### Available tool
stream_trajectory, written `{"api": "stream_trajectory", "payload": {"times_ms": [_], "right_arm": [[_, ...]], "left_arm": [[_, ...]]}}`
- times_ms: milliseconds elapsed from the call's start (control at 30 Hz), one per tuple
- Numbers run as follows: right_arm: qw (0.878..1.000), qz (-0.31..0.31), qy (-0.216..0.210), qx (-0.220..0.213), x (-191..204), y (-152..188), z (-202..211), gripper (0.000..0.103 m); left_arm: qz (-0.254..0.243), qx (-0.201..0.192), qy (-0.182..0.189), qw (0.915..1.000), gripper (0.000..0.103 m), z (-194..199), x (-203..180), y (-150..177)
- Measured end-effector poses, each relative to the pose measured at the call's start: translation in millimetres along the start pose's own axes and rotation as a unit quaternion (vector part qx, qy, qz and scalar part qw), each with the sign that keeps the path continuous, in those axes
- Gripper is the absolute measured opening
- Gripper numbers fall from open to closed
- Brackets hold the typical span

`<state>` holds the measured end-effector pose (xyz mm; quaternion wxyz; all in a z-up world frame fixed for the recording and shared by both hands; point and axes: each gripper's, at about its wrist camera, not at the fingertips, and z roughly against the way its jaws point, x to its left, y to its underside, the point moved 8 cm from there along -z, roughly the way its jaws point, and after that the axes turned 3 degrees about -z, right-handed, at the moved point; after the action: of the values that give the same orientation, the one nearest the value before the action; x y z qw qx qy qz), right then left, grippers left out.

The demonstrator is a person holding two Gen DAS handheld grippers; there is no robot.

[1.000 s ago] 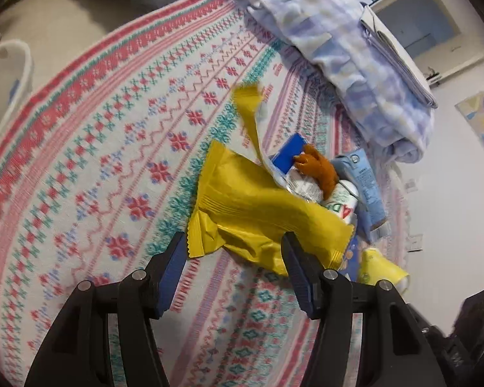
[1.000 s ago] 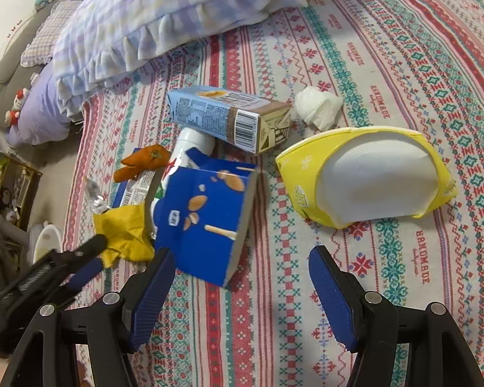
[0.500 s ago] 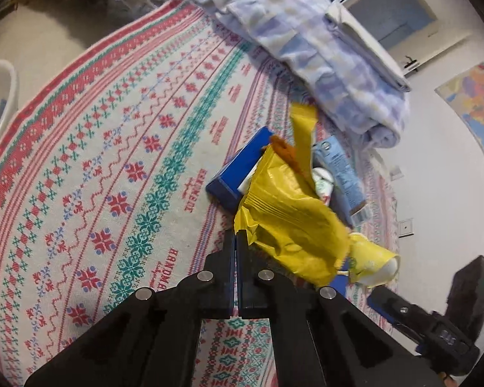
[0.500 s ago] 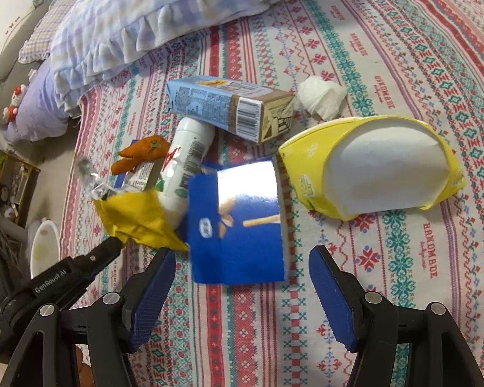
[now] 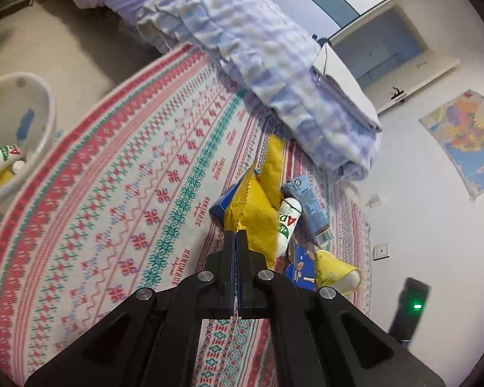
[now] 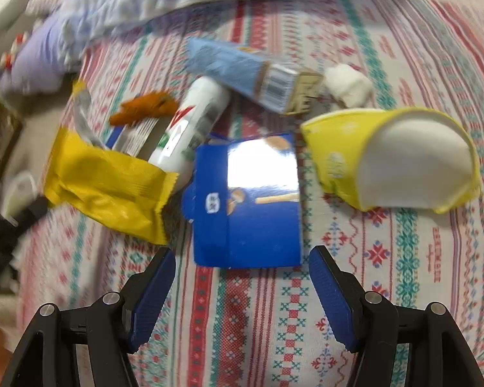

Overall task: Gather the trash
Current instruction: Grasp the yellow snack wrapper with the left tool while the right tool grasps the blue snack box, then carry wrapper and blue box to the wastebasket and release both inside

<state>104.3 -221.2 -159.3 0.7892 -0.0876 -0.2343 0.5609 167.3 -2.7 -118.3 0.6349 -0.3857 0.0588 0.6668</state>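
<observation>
Left gripper (image 5: 236, 237) just clamped the yellow wrapper (image 5: 258, 219) and lifted it, bin (image 5: 45, 129) next; right gripper (image 6: 242, 267) wide, empty over blue box (image 6: 248, 206).

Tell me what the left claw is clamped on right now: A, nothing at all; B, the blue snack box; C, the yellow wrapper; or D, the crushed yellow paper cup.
C. The left claw is shut with the edge of the yellow wrapper pinched between its fingers, while the blue snack box and the crushed yellow paper cup lie on the patterned bedspread.
</observation>
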Motion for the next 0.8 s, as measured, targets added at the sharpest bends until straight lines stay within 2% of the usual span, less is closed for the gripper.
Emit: {"api": "stream_trajectory", "payload": {"times_ms": [100, 233, 433, 467, 500, 533, 567, 733, 800], "right_arm": [[0.998, 0.047, 0.033, -0.005, 12.3, 3.6, -6.1, 0.073], [0.996, 0.075, 0.043, 0.008, 23.1, 9.2, -19.8, 0.073], [0.979, 0.142, 0.143, -0.012, 26.7, 6.0, -38.9, 0.073], [0.976, 0.146, 0.160, -0.016, 23.5, 4.1, -39.8, 0.065], [0.976, 0.146, 0.163, -0.017, 21.1, 1.8, -38.9, 0.044], [0.977, 0.138, 0.160, -0.017, 16.8, -0.1, -36.5, 0.032], [0.980, 0.126, 0.155, -0.018, 13.8, -1.7, -32.8, 0.010], [0.986, 0.081, 0.137, -0.057, -4.5, -16.2, -0.9, 0.005], [0.989, 0.062, 0.114, -0.072, -7.8, -18.2, 14.4, 0.004]], "left_arm": [[-0.006, -0.004, -0.007, 0.9999, 0.000, 12.4, 3.1, -1.3], [-0.021, -0.010, -0.019, 0.9995, 0.000, 25.6, 7.3, -0.7], [-0.016, -0.015, -0.022, 0.9995, 0.000, 38.8, 20.5, -3.6], [-0.013, -0.015, -0.022, 0.9996, 0.000, 41.0, 23.9, -4.5], [-0.012, -0.016, -0.022, 0.9996, 0.000, 42.6, 25.7, -5.1], [-0.010, -0.016, -0.022, 0.9996, 0.000, 44.2, 27.8, -5.6], [-0.008, -0.015, -0.021, 0.9997, 0.000, 46.2, 29.8, -6.1], [-0.005, -0.014, -0.014, 0.9998, 0.000, 54.9, 33.9, -7.9], [-0.003, -0.013, -0.010, 0.9999, 0.000, 57.6, 34.2, -8.2]]}}
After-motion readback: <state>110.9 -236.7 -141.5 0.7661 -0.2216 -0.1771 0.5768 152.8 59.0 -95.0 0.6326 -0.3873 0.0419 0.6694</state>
